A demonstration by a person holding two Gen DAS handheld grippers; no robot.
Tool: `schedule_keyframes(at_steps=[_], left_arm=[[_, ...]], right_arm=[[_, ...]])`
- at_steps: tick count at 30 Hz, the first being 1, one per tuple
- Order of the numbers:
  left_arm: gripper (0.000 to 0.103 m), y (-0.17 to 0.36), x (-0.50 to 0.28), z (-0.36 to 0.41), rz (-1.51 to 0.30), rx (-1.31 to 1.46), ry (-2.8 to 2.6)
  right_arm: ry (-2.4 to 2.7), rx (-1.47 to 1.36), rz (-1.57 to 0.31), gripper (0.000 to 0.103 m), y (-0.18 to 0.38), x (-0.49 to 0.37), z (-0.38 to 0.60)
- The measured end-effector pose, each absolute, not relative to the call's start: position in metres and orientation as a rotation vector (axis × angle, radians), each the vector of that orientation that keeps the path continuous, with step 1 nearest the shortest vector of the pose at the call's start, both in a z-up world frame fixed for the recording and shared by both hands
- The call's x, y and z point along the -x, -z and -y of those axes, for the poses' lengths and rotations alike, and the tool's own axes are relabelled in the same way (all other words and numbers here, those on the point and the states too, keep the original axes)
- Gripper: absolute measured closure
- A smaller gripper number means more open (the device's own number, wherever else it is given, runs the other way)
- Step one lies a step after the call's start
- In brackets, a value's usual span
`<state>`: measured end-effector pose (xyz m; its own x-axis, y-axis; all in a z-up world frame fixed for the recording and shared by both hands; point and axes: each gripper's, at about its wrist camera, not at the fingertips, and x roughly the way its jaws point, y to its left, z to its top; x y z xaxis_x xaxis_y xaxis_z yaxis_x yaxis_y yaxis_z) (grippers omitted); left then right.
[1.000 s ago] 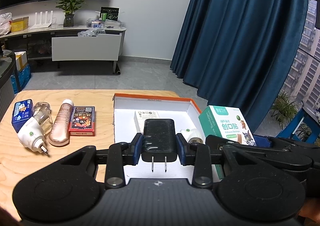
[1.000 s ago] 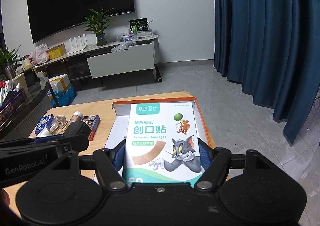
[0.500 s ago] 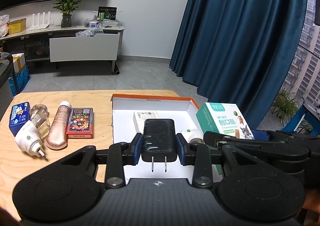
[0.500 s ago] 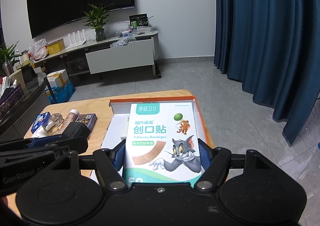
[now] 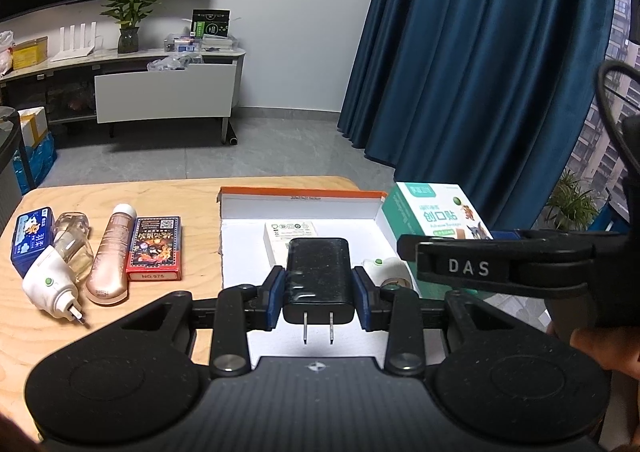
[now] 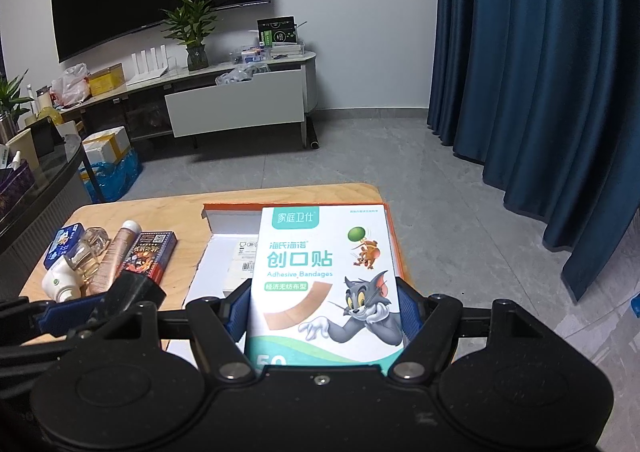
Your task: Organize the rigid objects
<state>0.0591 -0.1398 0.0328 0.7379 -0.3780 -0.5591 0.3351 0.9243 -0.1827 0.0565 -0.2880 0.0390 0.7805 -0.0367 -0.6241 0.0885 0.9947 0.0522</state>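
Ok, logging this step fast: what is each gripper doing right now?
Left gripper: closed on the black charger.
Right gripper: closed on the bandage box.

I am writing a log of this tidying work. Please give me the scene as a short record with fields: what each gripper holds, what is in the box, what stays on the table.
left gripper: shut on black charger, prongs toward the camera
right gripper: shut on adhesive bandage box
orange-rimmed box: holds a white carton and a white plug-in device
wooden table, left part: blue tin, glass bottle, white plug-in vaporizer, rose-gold tube, red card pack
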Motion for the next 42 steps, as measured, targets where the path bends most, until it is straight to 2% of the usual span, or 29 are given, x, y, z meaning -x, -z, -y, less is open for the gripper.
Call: schedule_keyframes(at_steps=[42], left_arm=[[0.067, -0.006, -0.089, 0.16, -0.712, 0.065, 0.425]], right_arm=[[0.041, -0.123, -0.827, 0.019, -0.003, -0.156, 0.31]])
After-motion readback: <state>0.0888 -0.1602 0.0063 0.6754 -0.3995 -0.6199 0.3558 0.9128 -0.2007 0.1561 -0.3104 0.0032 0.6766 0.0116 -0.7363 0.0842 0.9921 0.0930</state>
